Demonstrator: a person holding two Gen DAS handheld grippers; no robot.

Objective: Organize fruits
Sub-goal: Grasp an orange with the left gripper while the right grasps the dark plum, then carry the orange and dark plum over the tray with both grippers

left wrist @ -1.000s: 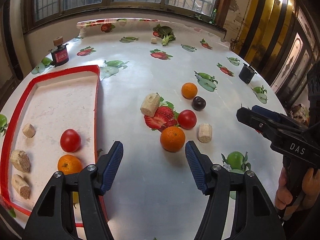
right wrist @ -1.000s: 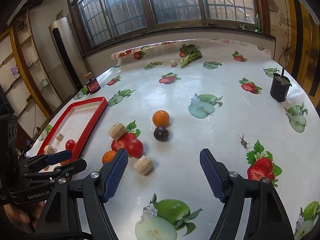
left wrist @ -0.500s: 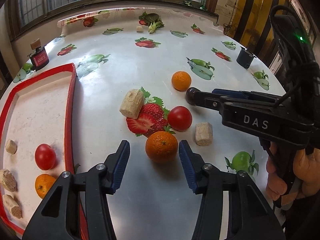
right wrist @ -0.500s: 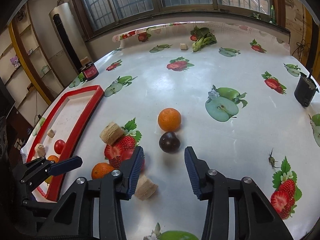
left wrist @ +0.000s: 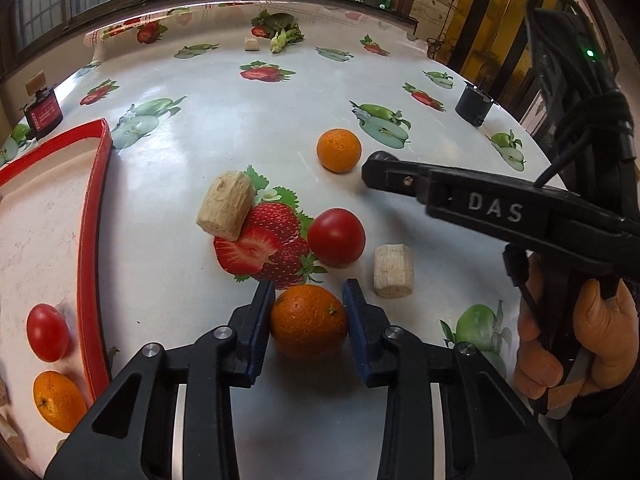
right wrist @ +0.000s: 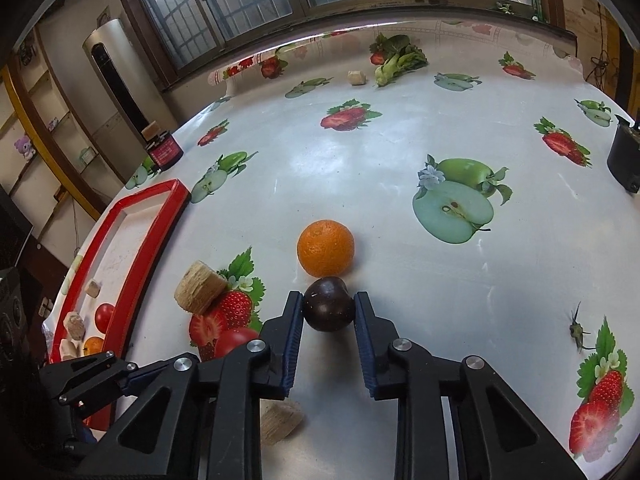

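Already, off to the left of the left gripper (left wrist: pixel 308 322), the red tray (left wrist: pixel 94 216) holds a tomato (left wrist: pixel 47 338) and an orange (left wrist: pixel 59 402); that gripper's jaws are closing around a second orange (left wrist: pixel 308 320) on the tabletop (left wrist: pixel 248 120). Ahead of it wait a loose tomato (left wrist: pixel 337 237) and a third orange (left wrist: pixel 339 149), while the right gripper (right wrist: pixel 329 312) pinches a dark plum (right wrist: pixel 329 309)

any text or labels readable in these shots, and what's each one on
"DAS": raised letters on the side of the right gripper, seen in the left wrist view.
Red jar label: there is print, too small and blurred to read.
Black cup: no text visible.
Tablecloth: fruit pictures only, no words.
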